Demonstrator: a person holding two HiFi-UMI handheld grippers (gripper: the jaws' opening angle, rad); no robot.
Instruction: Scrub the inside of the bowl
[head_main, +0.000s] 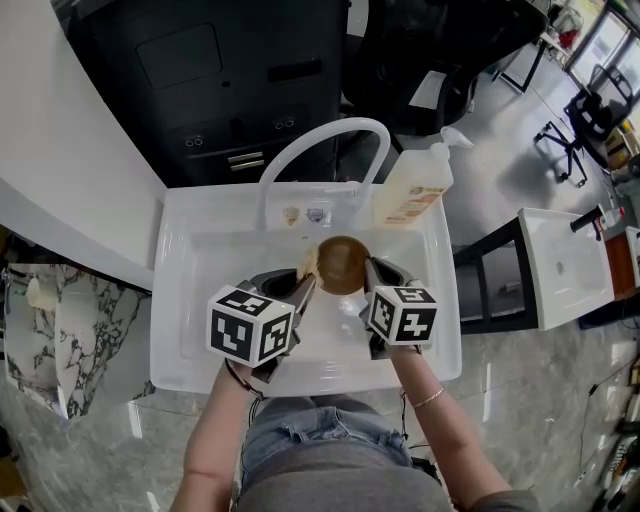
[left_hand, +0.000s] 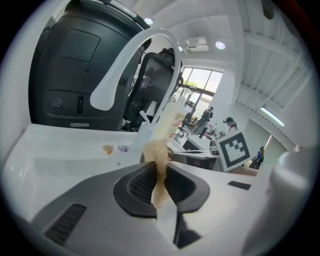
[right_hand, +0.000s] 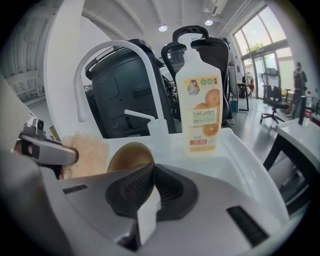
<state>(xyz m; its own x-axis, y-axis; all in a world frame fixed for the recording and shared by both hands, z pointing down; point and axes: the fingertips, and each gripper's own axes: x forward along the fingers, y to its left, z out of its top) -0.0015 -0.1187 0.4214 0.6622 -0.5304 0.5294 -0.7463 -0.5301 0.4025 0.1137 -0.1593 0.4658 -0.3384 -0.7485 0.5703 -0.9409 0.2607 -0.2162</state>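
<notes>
A brown bowl (head_main: 342, 264) is held tilted over the middle of the white sink (head_main: 190, 300). My right gripper (head_main: 373, 272) is shut on its right rim; in the right gripper view the bowl (right_hand: 131, 156) shows just past the closed jaws of my right gripper (right_hand: 151, 182). A tan sponge (head_main: 308, 262) rests against the bowl's left side, with my left gripper (head_main: 303, 285) shut on it. In the left gripper view the sponge (left_hand: 159, 160) stands pinched between the pads of my left gripper (left_hand: 160, 176) and hides the bowl. The right gripper view shows the sponge (right_hand: 87, 155) left of the bowl.
A curved white faucet (head_main: 320, 135) arches over the sink's back edge. An orange-labelled soap bottle (head_main: 415, 185) stands at the back right corner, tall in the right gripper view (right_hand: 201, 107). A black machine (head_main: 200, 70) stands behind the sink. White counters flank it.
</notes>
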